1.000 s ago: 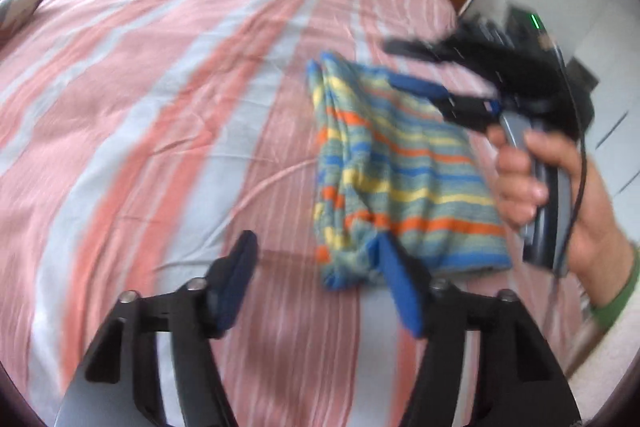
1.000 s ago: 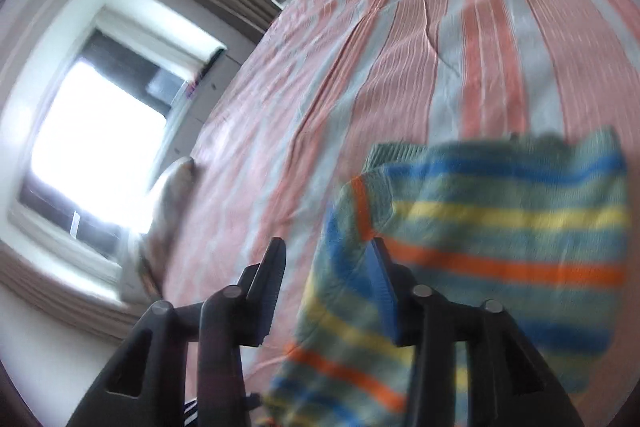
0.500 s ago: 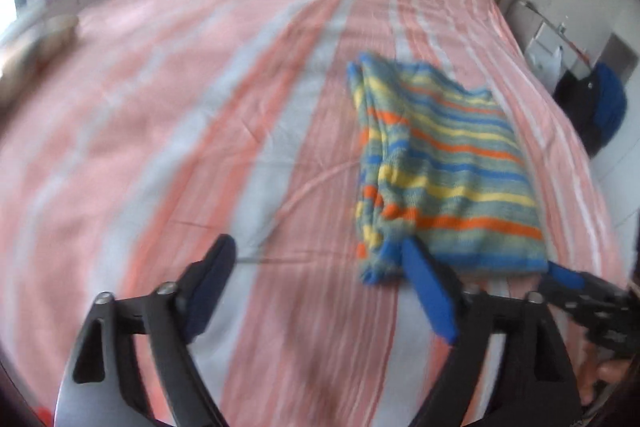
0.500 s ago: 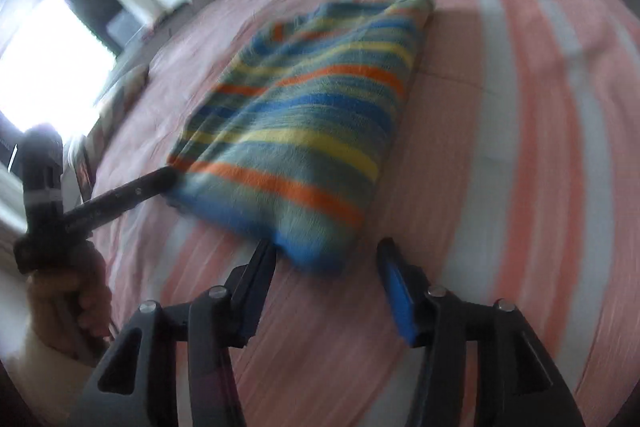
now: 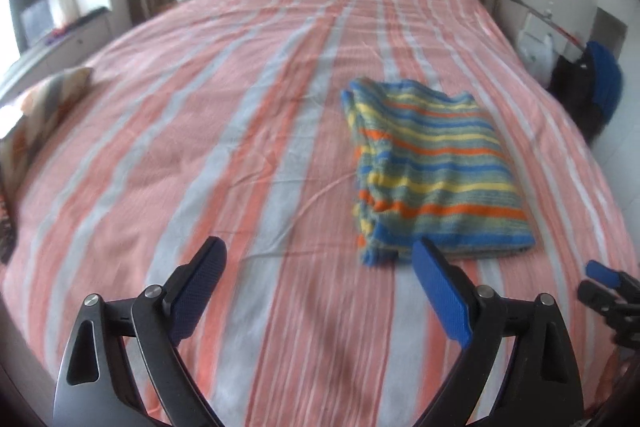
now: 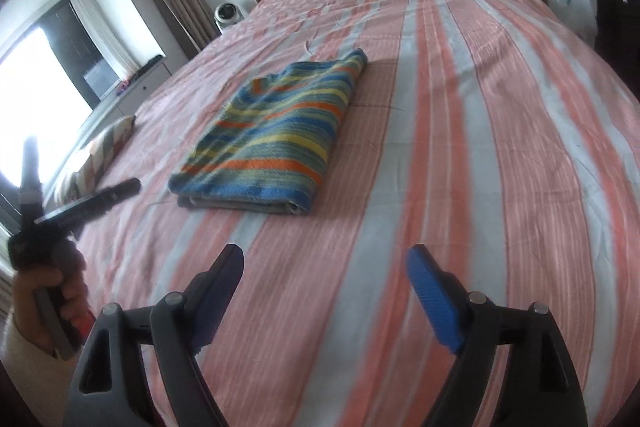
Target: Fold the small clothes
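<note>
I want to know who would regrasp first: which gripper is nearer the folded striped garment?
Left, by a little. The left gripper hangs open with its right fingertip close to the striped garment's near corner; the right gripper is open too, clearly short of its near edge.

Right gripper (image 6: 324,267) hangs wide open over the striped bedspread (image 6: 500,147), folded stripy sweater (image 6: 276,131) lying ahead.

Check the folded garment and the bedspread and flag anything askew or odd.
Nothing stands out. The striped knitted garment lies folded flat on the pink-and-grey striped bedspread; only its left-hand layers sit slightly uneven, and both tools are clear of it.
</note>
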The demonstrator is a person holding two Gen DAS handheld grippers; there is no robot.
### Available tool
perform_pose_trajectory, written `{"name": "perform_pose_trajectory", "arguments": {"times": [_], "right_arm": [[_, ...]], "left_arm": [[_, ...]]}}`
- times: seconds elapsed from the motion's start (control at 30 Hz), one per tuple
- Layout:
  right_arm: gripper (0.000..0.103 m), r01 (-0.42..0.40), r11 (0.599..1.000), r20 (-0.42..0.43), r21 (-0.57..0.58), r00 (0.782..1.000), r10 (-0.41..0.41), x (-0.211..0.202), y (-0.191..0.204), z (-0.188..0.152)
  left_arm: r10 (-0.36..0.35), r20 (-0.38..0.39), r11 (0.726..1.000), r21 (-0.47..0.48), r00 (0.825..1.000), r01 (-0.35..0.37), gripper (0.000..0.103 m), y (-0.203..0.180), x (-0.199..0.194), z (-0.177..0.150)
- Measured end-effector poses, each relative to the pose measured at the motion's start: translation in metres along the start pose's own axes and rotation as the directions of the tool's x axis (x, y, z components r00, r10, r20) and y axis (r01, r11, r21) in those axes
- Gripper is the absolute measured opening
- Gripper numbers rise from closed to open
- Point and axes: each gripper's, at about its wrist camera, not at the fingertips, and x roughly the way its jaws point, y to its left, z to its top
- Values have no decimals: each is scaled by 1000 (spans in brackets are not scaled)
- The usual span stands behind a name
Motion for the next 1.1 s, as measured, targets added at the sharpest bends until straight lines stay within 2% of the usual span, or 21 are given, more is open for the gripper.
{"name": "perform_pose_trajectory", "arguments": {"times": [0.1, 0.13, 0.2, 0.27, 0.37, 0.47, 0.53, 0.6, 0.63, 0.67, 0.7, 0.73, 0.77, 0.8, 0.83, 0.87, 0.97, 1.03, 1.1], "right_arm": [[83, 22, 1000, -24, 0, 999, -22, 7, -7, 2], [83, 20, 1000, -20, 9, 1000, -20, 7, -9, 4], [83, 11, 999, -1, 34, 1000, -11, 9, -16, 16], [83, -16, 998, 28, 62, 1000, 14, 17, -22, 36], [83, -86, 990, 42, 114, 996, 82, 43, -31, 71], [83, -162, 971, -5, 175, 986, 166, 94, -38, 110], [82, -189, 959, -59, 209, 977, 206, 129, -41, 128], [72, -195, 947, -75, 254, 972, 221, 157, -42, 140], [64, -206, 946, -72, 252, 970, 231, 164, -38, 143], [36, -211, 952, -77, 223, 969, 233, 171, -28, 147], [28, -166, 972, -101, 168, 978, 185, 175, -15, 149], [27, -112, 988, -102, 106, 987, 123, 175, -3, 149], [25, -37, 999, -88, 6, 995, 38, 173, 16, 149], [24, 60, 990, -56, -124, 996, -67, 169, 39, 146], [24, 122, 970, -11, -212, 992, -127, 164, 57, 143], [23, 151, 955, 30, -254, 988, -148, 156, 69, 140], [23, 121, 964, 110, -235, 989, -97, 118, 85, 141], [23, 90, 974, 149, -206, 987, -60, 94, 91, 143], [23, 65, 985, 170, -162, 985, -37, 80, 87, 148]], "left_arm": [[-161, -47, 985, -69, 986, 157, 95, 15, 9, 10], [-224, -52, 970, -112, 973, 217, 95, 22, 16, 18], [-282, -64, 951, -150, 957, 271, 95, 25, 29, 32], [-318, -115, 944, -131, 941, 303, 95, 15, 57, 51], [-317, -169, 947, -99, 933, 304, 95, 1, 96, 70], [-279, -241, 959, -109, 929, 260, 95, -6, 138, 84], [-262, -244, 965, -100, 934, 244, 95, -11, 151, 92], [-242, -250, 970, -69, 938, 231, 94, -20, 156, 98], [-216, -261, 976, -30, 941, 216, 80, -28, 159, 99], [-194, -265, 978, 19, 945, 206, 42, -37, 160, 98], [-211, -270, 973, 36, 939, 229, 21, -41, 161, 97], [-221, -267, 970, 37, 938, 239, 16, -47, 158, 95], [-205, -245, 974, 48, 948, 223, 15, -50, 152, 95], [-202, -228, 974, 55, 953, 219, 15, -52, 146, 94], [-204, -204, 974, 57, 957, 220, 14, -53, 137, 94], [-217, -181, 972, 51, 959, 230, 14, -53, 124, 94], [-251, -107, 964, 67, 962, 259, 14, -58, 75, 99], [-252, -77, 962, 89, 965, 258, 15, -64, 58, 103], [-217, -69, 969, 103, 974, 223, 27, -72, 58, 107]]}}
